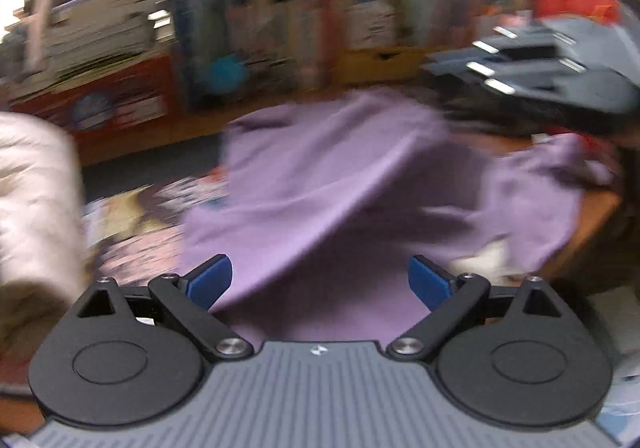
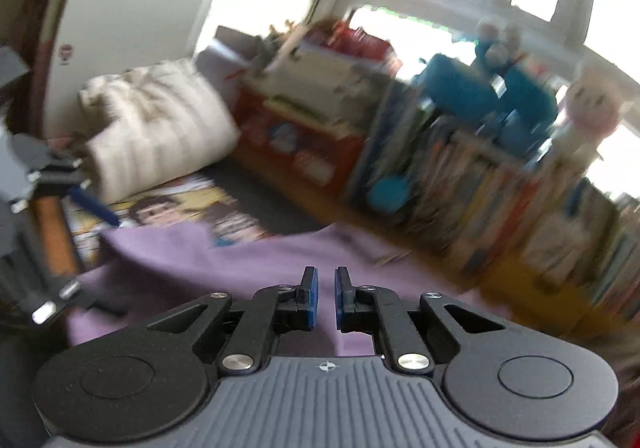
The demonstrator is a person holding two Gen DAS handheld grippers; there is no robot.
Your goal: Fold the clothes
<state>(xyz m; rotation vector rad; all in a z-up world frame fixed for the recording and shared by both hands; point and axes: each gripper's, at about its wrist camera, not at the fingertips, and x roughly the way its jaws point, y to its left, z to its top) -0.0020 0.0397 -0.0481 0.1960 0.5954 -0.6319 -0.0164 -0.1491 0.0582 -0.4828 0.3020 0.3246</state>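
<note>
A purple garment (image 1: 320, 168) lies spread over the table, and a ridge of it rises toward the upper right. My left gripper (image 1: 318, 264) is open, its blue pads (image 1: 210, 280) wide apart over the near part of the cloth, not pressing it. In the right wrist view the garment (image 2: 240, 260) runs under my right gripper (image 2: 325, 276). That gripper is shut to a narrow slit with purple fabric in it. The right gripper's dark body (image 1: 528, 76) shows at the far right of the left wrist view. The left gripper (image 2: 92, 204) appears by the cloth's far left corner. Both views are motion-blurred.
A cream quilted bundle (image 2: 160, 128) lies at the left. A printed mat (image 2: 192, 212) lies under the garment. Books and boxes (image 1: 280, 32) line the back under windows, with blue plush toys (image 2: 480, 88) on top. The wooden table edge (image 1: 592, 224) runs at the right.
</note>
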